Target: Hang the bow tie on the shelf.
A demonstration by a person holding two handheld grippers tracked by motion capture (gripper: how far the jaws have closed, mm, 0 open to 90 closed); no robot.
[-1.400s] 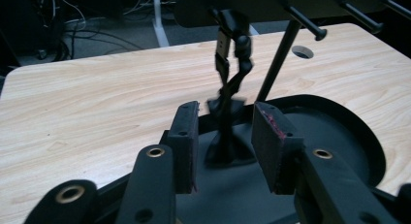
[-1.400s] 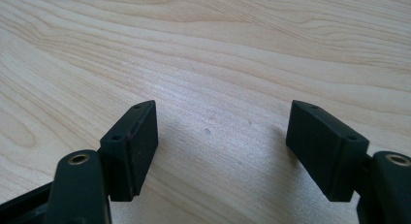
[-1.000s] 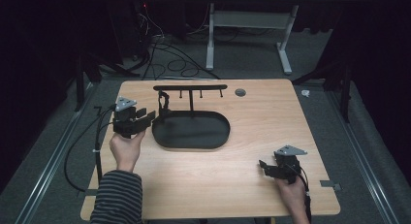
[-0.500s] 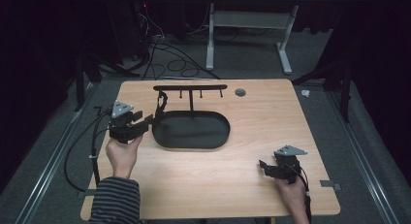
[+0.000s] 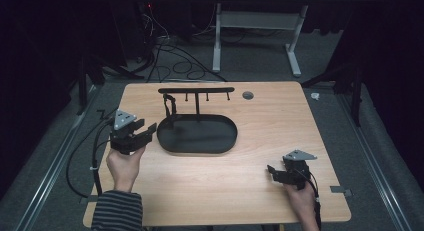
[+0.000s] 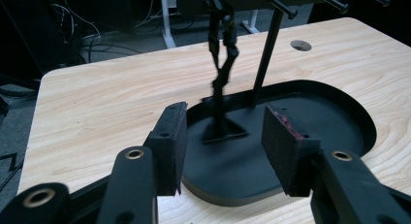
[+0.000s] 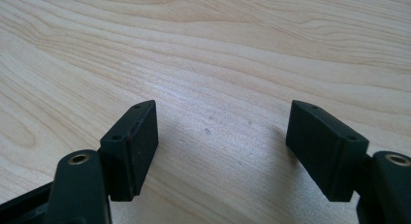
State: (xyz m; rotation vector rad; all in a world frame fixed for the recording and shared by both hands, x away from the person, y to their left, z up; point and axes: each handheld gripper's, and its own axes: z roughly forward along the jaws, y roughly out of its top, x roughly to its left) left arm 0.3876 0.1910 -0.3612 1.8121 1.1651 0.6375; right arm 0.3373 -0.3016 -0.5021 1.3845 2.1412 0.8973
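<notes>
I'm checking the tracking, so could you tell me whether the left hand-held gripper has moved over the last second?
Yes. The left hand-held gripper has drawn back from the black tray toward the table's near left side, jaws open and empty.

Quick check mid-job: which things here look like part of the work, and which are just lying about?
Likely part of the work:
- black tray stand with its hook bar
- dangling black item hung from the bar
- left hand-held gripper, open, facing it
- right hand-held gripper, open over bare table

Lying about:
- loose cables on the floor
- white desk frame behind
</notes>
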